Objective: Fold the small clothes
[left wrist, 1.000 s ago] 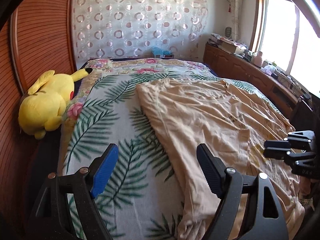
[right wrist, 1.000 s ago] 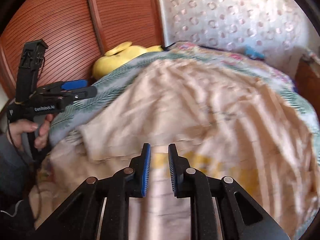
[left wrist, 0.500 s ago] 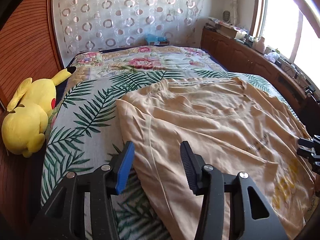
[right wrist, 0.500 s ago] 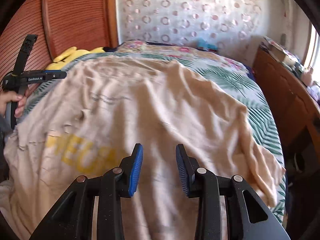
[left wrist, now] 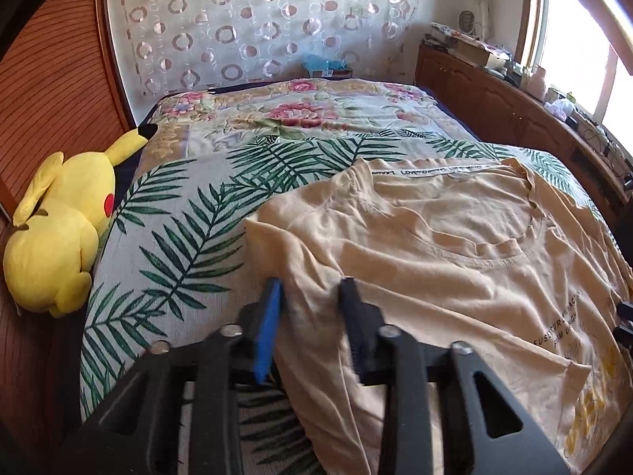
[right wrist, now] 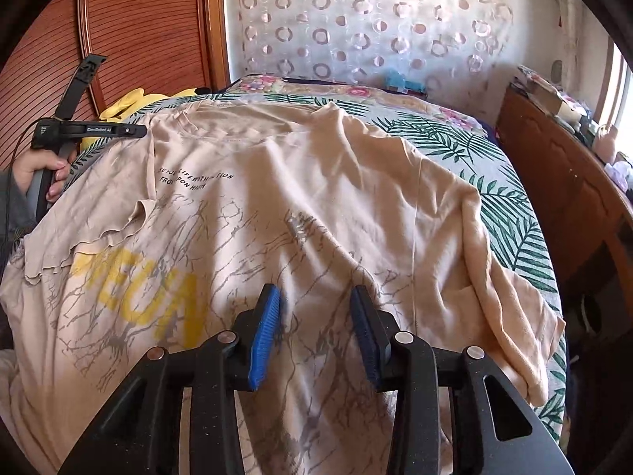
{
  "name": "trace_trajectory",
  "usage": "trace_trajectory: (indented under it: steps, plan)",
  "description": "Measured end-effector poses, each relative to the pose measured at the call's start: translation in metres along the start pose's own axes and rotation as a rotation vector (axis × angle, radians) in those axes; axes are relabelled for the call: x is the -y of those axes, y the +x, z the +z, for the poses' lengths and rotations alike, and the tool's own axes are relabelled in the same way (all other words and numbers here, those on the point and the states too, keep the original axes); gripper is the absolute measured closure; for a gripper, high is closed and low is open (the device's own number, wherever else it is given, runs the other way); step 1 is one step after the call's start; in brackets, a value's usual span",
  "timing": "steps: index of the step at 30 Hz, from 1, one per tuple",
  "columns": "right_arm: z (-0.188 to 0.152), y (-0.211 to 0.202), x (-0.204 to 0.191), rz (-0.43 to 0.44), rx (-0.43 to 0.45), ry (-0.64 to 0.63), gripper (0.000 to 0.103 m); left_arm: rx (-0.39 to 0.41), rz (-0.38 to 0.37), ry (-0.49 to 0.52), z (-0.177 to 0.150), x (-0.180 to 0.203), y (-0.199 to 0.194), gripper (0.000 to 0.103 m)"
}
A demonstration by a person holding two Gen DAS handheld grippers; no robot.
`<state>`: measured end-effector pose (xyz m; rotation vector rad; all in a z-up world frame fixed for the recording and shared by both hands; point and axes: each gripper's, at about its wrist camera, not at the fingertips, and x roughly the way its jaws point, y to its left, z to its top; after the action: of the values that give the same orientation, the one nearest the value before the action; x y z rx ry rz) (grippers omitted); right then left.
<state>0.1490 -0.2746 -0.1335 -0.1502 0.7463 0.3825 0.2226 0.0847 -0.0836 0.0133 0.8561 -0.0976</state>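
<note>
A beige T-shirt (left wrist: 455,261) with yellow letters and black text lies spread on the bed, collar toward the far end. It also shows in the right wrist view (right wrist: 277,206). My left gripper (left wrist: 310,308) is open with its jaws on either side of the shirt's left sleeve edge, holding nothing. My right gripper (right wrist: 314,316) is open above the printed lower front of the shirt. The left gripper (right wrist: 134,130) also shows in the right wrist view, at the shirt's far left side.
The bed (left wrist: 190,213) has a palm-leaf and flower cover. A yellow plush toy (left wrist: 59,229) lies at its left edge by the wooden wall. A wooden cabinet (left wrist: 506,103) with clutter runs along the right side under the window.
My left gripper has narrowed its opening and moved right onto the shirt's sleeve edge. My right gripper has opened from nearly shut and swung right across the shirt.
</note>
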Motion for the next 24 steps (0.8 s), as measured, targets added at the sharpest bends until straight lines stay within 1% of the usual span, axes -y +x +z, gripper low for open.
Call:
trace_trajectory:
  steps: [1,2,3,7,9,11,14,17,20,22,23,24]
  plan:
    - [0.0,0.001,-0.001,-0.001,0.001,-0.002,0.064,-0.003,-0.009,-0.004,0.001,-0.001,0.0,0.094]
    - [0.0,0.001,-0.001,-0.002,0.001,-0.003,0.064,-0.006,-0.022,-0.009,0.002,-0.002,-0.001,0.095]
    - [0.0,0.001,-0.001,-0.001,0.001,-0.002,0.064,0.0,-0.016,-0.007,0.004,-0.003,-0.003,0.096]
    - [-0.001,0.001,0.0,0.006,0.003,0.001,0.063,0.066,0.008,-0.03,0.013,-0.016,-0.018,0.097]
    - [-0.001,0.001,0.0,0.004,0.003,-0.001,0.063,0.089,0.04,-0.044,0.02,-0.025,-0.023,0.097]
    - [-0.001,0.002,0.001,0.004,0.003,-0.001,0.063,0.096,0.073,-0.043,0.024,-0.033,-0.024,0.097]
    - [-0.001,0.002,0.001,0.004,0.002,-0.002,0.063,0.081,0.065,-0.038,0.023,-0.04,-0.022,0.097]
    - [-0.001,0.002,0.0,0.003,0.002,-0.003,0.063,0.096,0.064,-0.027,0.017,-0.039,-0.029,0.096]
    - [-0.001,0.002,0.0,0.003,0.002,-0.003,0.063,0.12,0.059,-0.018,0.011,-0.034,-0.042,0.089]
    - [-0.001,0.002,0.0,0.004,0.002,-0.003,0.062,0.148,0.046,-0.002,0.006,-0.028,-0.054,0.073]
    - [-0.001,0.002,0.001,0.004,0.002,-0.002,0.063,0.165,0.033,0.002,0.004,-0.025,-0.061,0.069]
    - [-0.001,0.002,0.001,0.004,0.002,-0.002,0.062,0.182,0.019,0.005,0.001,-0.022,-0.067,0.06]
